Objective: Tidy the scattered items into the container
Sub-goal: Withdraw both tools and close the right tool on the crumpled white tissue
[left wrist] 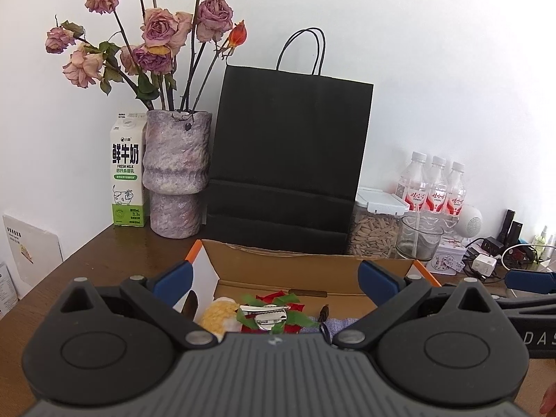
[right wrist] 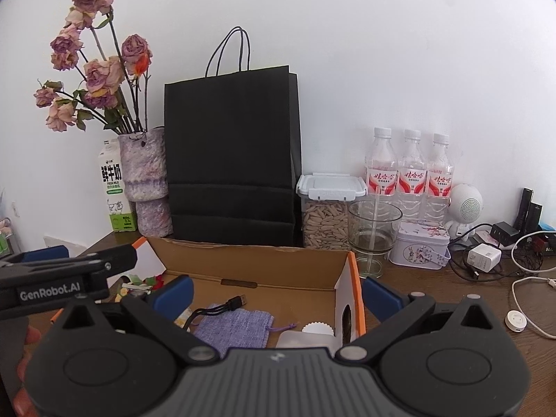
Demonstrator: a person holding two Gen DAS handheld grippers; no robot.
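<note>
An open cardboard box [left wrist: 312, 262] [right wrist: 250, 260] with orange-edged flaps sits on the brown table. In it lie a red and green flower brooch with a metal clip [left wrist: 269, 314], a yellow and white fluffy item [left wrist: 219, 314], a purple cloth pouch [right wrist: 232, 326], a black USB cable [right wrist: 222, 307] and a white scalloped disc [right wrist: 316, 328]. My left gripper [left wrist: 276, 283] is open and empty above the box's left part. My right gripper [right wrist: 278, 293] is open and empty, straddling the box's right flap [right wrist: 351, 299].
A black paper bag [left wrist: 288, 160] [right wrist: 232, 153] stands behind the box, with a vase of dried roses [left wrist: 177, 173] and a milk carton [left wrist: 127, 173] to its left. A seed jar [right wrist: 326, 212], a glass [right wrist: 373, 232], water bottles [right wrist: 410, 173], a tin [right wrist: 420, 246], chargers and cables [right wrist: 486, 257] stand at right.
</note>
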